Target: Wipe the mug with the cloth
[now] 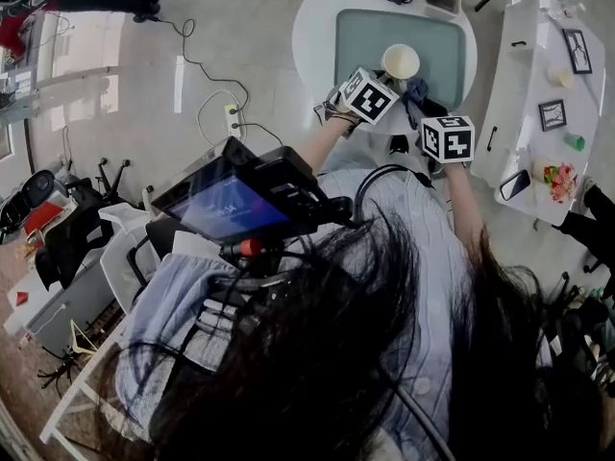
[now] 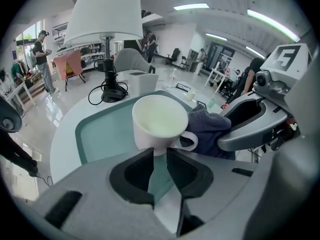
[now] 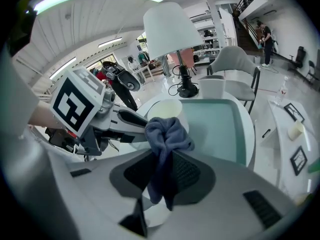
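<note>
Here, left gripper point(image 2: 160, 153) fingers point(image 2: 135, 171) clench the mug point(image 2: 159, 120) by its near wall over the green mat point(image 2: 107, 129), right gripper point(image 3: 165, 156) fingers point(image 3: 187, 171) clench the cloth point(image 3: 167, 134) beside its handle point(image 2: 192, 143); a hard wipe could twist the mug loose toward the near edge of the bench point(image 2: 65, 134), though open mat lies beyond.

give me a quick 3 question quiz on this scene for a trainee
1. True or false: the right gripper is clamped on the cloth.
2. Which way is the mug turned? A: open end up. B: upside down. C: lying on its side.
3. Fill in: the cloth touches the mug next to its ____.
Key: 1 true; 2 A; 3 handle.
</note>
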